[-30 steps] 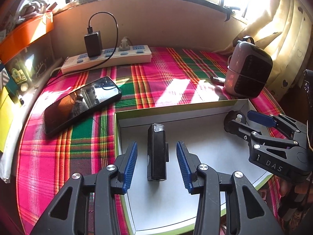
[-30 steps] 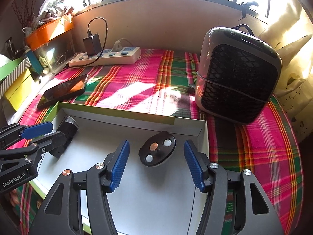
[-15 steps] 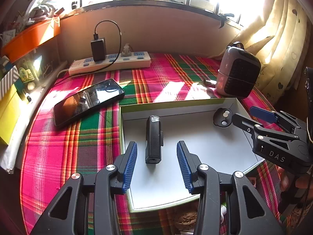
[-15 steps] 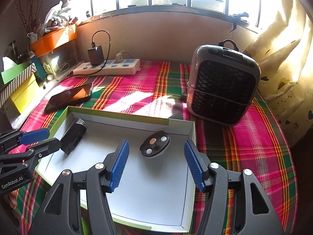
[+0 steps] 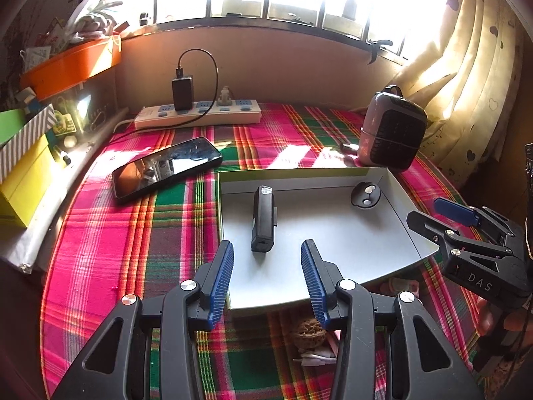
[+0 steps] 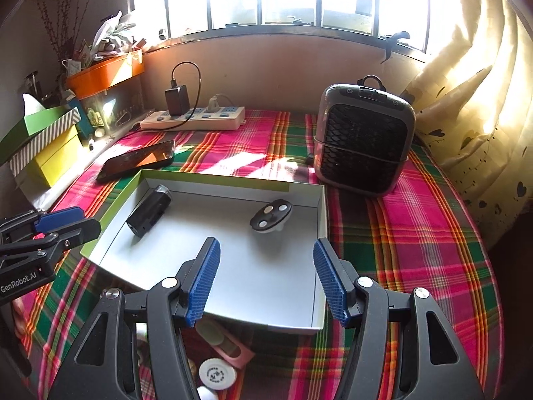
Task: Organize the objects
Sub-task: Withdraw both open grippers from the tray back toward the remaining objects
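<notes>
A: Foreground, left wrist view: what does the left gripper [image 5: 266, 276] show?

B: Jaws parted and empty, above the near edge of the white tray [image 5: 404, 206]. Just past its fingertips a black oblong device [image 5: 263, 221] lies flat on the tray floor, apart from both pads.

A: And the right gripper [image 6: 266, 276]?

B: Likewise released, holding nothing, over the near part of the same tray [image 6: 320, 233]. Ahead of it, near the tray's far right corner, rests a black round disc [image 6: 270, 216] with three pale spots. The oblong device [image 6: 149, 212] lies towards the far left corner.

A: What lies nearest of all, in front of the tray?

B: On the plaid cloth [image 6: 416, 233] that covers the tabletop: a white round cap [image 6: 217, 374] and a pink case [image 6: 230, 346] in the right view, a walnut [image 5: 309, 332] in the left view.

A: Beyond the tray?

B: A dark phone [image 5: 166, 168] lies flat to the left; a small grey heater [image 6: 363, 140] stands upright to the right. Farthest, against the wall below the window, a white power strip [image 5: 200, 118] carries a black charger [image 5: 182, 92].
</notes>
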`<control>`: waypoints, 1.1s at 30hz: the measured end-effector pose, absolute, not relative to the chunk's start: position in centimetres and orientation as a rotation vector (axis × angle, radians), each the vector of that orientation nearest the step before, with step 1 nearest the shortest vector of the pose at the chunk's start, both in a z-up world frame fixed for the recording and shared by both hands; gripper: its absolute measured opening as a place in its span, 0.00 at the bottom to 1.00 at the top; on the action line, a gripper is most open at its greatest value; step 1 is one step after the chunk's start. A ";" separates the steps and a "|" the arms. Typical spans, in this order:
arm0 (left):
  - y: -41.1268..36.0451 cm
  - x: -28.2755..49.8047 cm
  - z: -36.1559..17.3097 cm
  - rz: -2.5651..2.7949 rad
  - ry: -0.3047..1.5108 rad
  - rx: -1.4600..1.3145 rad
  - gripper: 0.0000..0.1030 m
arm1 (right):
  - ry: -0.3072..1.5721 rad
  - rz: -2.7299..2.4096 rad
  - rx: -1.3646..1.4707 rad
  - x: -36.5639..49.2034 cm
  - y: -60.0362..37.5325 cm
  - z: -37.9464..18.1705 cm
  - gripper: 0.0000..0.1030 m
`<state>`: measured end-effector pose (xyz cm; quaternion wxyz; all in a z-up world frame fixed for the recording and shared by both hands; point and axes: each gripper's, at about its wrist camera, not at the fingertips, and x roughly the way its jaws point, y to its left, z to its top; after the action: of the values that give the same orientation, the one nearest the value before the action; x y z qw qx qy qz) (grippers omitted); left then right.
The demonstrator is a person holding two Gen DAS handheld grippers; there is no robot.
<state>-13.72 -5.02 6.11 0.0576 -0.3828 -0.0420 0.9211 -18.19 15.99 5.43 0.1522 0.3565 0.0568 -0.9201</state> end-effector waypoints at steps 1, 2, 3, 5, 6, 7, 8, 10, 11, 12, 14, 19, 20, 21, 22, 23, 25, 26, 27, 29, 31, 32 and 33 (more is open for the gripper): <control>-5.1 -13.5 6.1 2.792 -0.134 -1.162 0.39 | 0.158 -2.640 1.027 -17.9 16.1 5.4 0.58; -5.1 -13.2 6.1 2.792 -0.134 -1.162 0.39 | 0.153 -2.640 1.028 -17.6 16.2 5.3 0.58; -5.1 -12.9 6.1 2.794 -0.134 -1.161 0.39 | 0.151 -2.639 1.029 -17.3 16.3 5.3 0.58; -5.1 -12.1 6.1 2.806 -0.124 -1.151 0.39 | 0.144 -2.641 1.031 -16.7 16.6 5.2 0.58; -5.0 -11.7 6.0 2.811 -0.110 -1.147 0.39 | 0.140 -2.641 1.032 -16.4 16.7 5.1 0.58; -5.1 -11.4 6.0 2.817 -0.105 -1.148 0.39 | 0.139 -2.640 1.034 -16.1 16.8 5.0 0.58; -5.1 -11.1 5.9 2.815 -0.106 -1.148 0.39 | 0.139 -2.639 1.033 -15.7 16.9 5.0 0.58; -5.1 -10.5 5.6 2.807 -0.116 -1.153 0.39 | 0.133 -2.636 1.038 -15.2 17.2 4.8 0.58; -5.1 -10.2 5.5 2.802 -0.119 -1.156 0.39 | 0.128 -2.633 1.041 -14.8 17.3 4.7 0.58; -5.2 -10.0 5.2 2.797 -0.124 -1.163 0.39 | 0.122 -2.629 1.046 -14.5 17.4 4.5 0.58; -5.3 -9.6 4.9 2.790 -0.144 -1.173 0.39 | 0.108 -2.623 1.053 -13.9 17.6 4.2 0.58; -5.4 -8.6 3.9 2.768 -0.178 -1.198 0.39 | 0.086 -2.603 1.074 -12.5 18.0 3.5 0.58; -5.4 -8.5 3.8 2.766 -0.180 -1.200 0.39 | 0.085 -2.600 1.074 -12.2 18.0 3.4 0.58; -5.4 -8.4 3.8 2.763 -0.187 -1.203 0.39 | 0.085 -2.596 1.074 -11.9 18.0 3.3 0.58; -5.4 -8.2 3.8 2.761 -0.196 -1.200 0.39 | 0.085 -2.591 1.076 -11.6 18.0 3.2 0.58; -5.3 -8.1 3.8 2.758 -0.196 -1.192 0.39 | 0.085 -2.586 1.078 -11.4 18.0 3.1 0.58; -5.2 -7.8 3.6 2.756 -0.194 -1.193 0.39 | 0.088 -2.580 1.081 -11.0 17.9 2.9 0.58; -5.2 -7.7 3.6 2.752 -0.194 -1.193 0.39 | 0.089 -2.576 1.078 -10.7 17.9 2.8 0.58; -5.1 -7.6 3.5 2.747 -0.193 -1.196 0.39 | 0.088 -2.573 1.081 -10.6 17.8 2.8 0.58; -5.1 -7.5 3.2 2.742 -0.199 -1.206 0.39 | 0.083 -2.563 1.087 -10.4 17.6 2.6 0.58; -5.1 -7.3 2.9 2.737 -0.205 -1.218 0.39 | 0.087 -2.551 1.094 -10.1 17.4 2.3 0.58; -5.1 -7.3 2.9 2.735 -0.207 -1.220 0.39 | 0.088 -2.544 1.097 -10.0 17.3 2.1 0.58; -5.1 -7.2 2.8 2.730 -0.206 -1.222 0.39 | 0.089 -2.536 1.103 -9.8 17.2 1.9 0.58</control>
<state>-7.22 -5.07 2.77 0.0716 -0.4064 -0.0684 0.9083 -9.84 17.17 1.90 0.1863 0.3916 0.0317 -0.9005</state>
